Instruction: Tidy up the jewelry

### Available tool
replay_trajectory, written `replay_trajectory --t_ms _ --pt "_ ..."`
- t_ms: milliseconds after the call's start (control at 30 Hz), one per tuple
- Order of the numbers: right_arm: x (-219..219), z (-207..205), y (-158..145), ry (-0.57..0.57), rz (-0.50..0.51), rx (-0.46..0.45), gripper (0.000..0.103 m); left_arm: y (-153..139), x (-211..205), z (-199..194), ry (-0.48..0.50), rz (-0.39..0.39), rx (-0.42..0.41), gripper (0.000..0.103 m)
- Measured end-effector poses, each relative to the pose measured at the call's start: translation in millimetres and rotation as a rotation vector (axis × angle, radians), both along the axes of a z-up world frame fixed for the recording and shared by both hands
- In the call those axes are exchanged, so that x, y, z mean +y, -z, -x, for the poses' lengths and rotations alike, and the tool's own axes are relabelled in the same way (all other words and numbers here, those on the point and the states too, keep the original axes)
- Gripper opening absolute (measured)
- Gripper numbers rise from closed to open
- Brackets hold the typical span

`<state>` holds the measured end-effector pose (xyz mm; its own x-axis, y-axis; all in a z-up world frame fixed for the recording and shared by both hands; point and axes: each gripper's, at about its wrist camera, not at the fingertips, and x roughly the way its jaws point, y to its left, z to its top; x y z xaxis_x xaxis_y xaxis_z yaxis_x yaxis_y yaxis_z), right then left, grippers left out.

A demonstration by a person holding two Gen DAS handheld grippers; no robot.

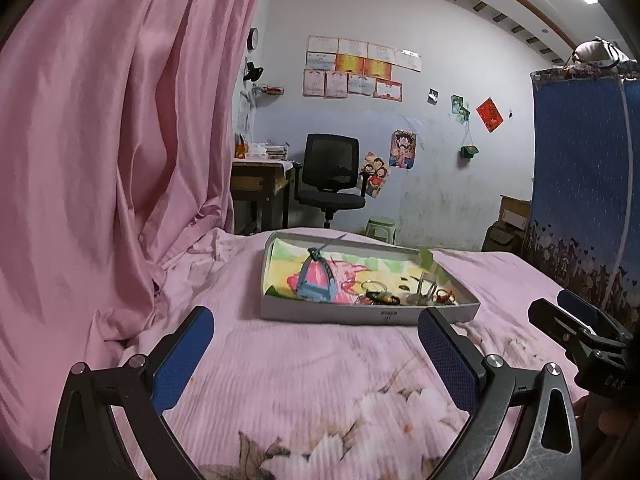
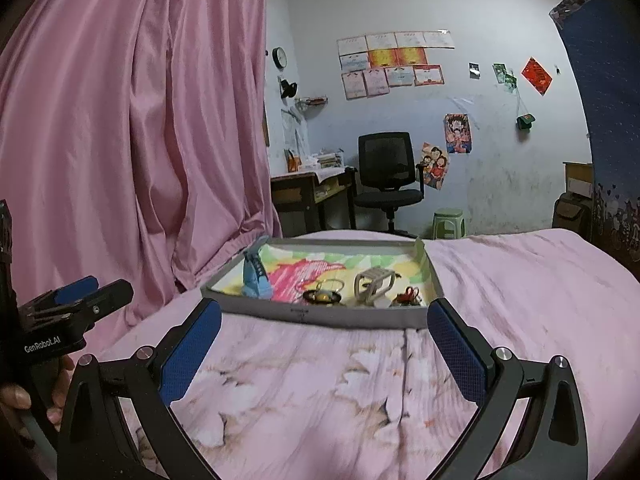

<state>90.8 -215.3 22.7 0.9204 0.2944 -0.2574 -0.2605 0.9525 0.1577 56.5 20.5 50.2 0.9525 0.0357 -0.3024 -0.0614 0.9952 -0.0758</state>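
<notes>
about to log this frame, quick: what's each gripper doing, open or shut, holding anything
Left gripper: open, holding nothing, above the bed short of the tray.
Right gripper: open, holding nothing, also short of the tray.

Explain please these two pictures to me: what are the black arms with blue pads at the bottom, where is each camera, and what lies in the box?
The black arms are two hand-held grippers, not a robot; a person holds one in each hand. Each carries a wide-angle camera that looks forward between its two fingers.

One picture comes from the left gripper, the other from the right gripper. Each also shows its partner at the edge. Both are open and hold nothing.

They hover over a bed with a pink cover. On it lies a shallow grey box with a colourful lining. Inside are a blue item, a pale watch-like band and small rings and trinkets, too blurred to name.
</notes>
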Motion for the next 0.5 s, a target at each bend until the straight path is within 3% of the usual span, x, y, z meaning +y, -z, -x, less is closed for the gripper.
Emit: replay_trajectory --t_ms 500 --pt "-2.5 13.1 14.4 0.033 0.010 0.034 0.102 22.7 -1.9 12.0 0.002 -0.037 0.005 0.103"
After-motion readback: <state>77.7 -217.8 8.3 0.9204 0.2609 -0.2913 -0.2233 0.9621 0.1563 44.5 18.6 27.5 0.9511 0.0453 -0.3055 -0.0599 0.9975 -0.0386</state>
